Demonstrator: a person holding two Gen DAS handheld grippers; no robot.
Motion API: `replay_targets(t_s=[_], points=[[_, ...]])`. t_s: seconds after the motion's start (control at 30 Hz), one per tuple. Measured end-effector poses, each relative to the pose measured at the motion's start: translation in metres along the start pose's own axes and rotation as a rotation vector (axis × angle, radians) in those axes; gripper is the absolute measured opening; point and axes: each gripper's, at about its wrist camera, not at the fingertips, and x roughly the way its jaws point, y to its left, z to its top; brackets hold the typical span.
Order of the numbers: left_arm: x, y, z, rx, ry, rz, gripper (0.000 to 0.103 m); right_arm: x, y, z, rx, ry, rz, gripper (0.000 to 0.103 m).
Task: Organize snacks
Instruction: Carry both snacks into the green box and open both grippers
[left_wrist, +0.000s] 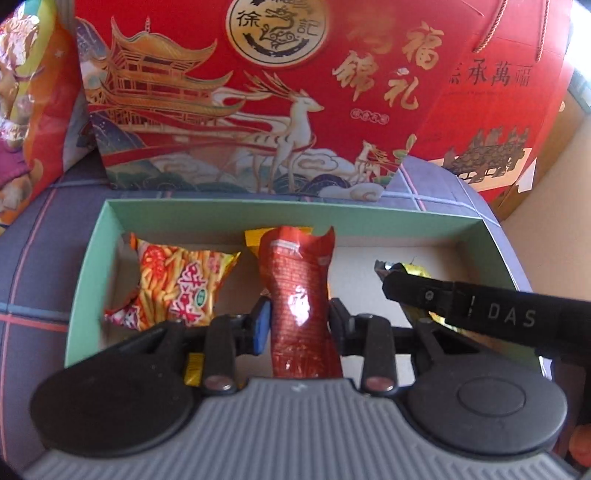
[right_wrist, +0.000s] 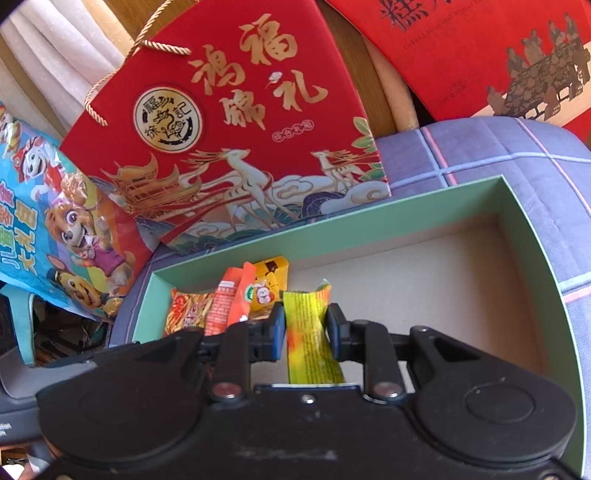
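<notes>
A shallow green box (left_wrist: 258, 218) lies on a blue checked cloth. My left gripper (left_wrist: 299, 314) hangs over the box's near side, shut on a red snack packet (left_wrist: 295, 273) that stands upright between its pads. Inside at the left lies a fries packet (left_wrist: 177, 284), with a yellow packet (left_wrist: 255, 240) behind the red one. From the right, one finger (left_wrist: 424, 295) of my other gripper reaches into the box. My right gripper (right_wrist: 306, 325) is shut on a yellow-green packet (right_wrist: 306, 302) above the box floor (right_wrist: 424, 277). Orange packets (right_wrist: 236, 299) and a small yellow carton (right_wrist: 271, 277) crowd the left end.
A red gift bag (right_wrist: 229, 129) with rope handles stands right behind the box. A second red box (left_wrist: 498, 110) leans at the back right. A cartoon-dog bag (right_wrist: 55, 221) sits at the left. The checked cloth (right_wrist: 517, 155) covers the surface around the box.
</notes>
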Motion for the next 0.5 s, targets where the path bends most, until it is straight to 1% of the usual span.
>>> replay_targets(t_s=[0.03,0.07,0.1,0.17,0.2,0.23,0.3,0.4,0.47,0.5], points=[[0.002,0.000,0.001,0.003,-0.002,0.009,0.036,0.003,0.001,0.002,0.000,-0.002,0.004,0.023],[0.003,-0.001,0.002,0.007,-0.005,0.021,0.041,0.006,0.001,0.003,-0.002,-0.003,0.004,0.024],[0.003,-0.002,0.002,0.013,-0.012,0.030,0.046,0.007,0.002,0.004,-0.004,-0.009,-0.005,0.028],[0.000,-0.004,0.002,0.033,-0.030,0.059,0.087,0.006,0.002,0.006,-0.008,-0.020,-0.008,0.047],[-0.003,-0.006,0.001,0.045,-0.046,0.070,0.094,0.004,0.003,0.005,-0.010,-0.032,-0.012,0.065],[-0.006,-0.009,0.000,0.060,-0.064,0.079,0.100,0.000,0.003,0.005,-0.018,-0.053,-0.021,0.079],[-0.012,-0.015,-0.001,0.092,-0.076,0.091,0.102,-0.009,0.005,0.003,-0.041,-0.085,-0.043,0.089],[-0.016,-0.019,-0.003,0.096,-0.069,0.092,0.102,-0.021,0.007,-0.001,-0.054,-0.082,-0.049,0.093],[-0.024,-0.020,-0.005,0.090,-0.072,0.087,0.102,-0.031,0.007,-0.005,-0.059,-0.081,-0.053,0.098],[-0.028,-0.020,-0.007,0.087,-0.074,0.084,0.102,-0.036,0.007,-0.008,-0.061,-0.082,-0.053,0.103]])
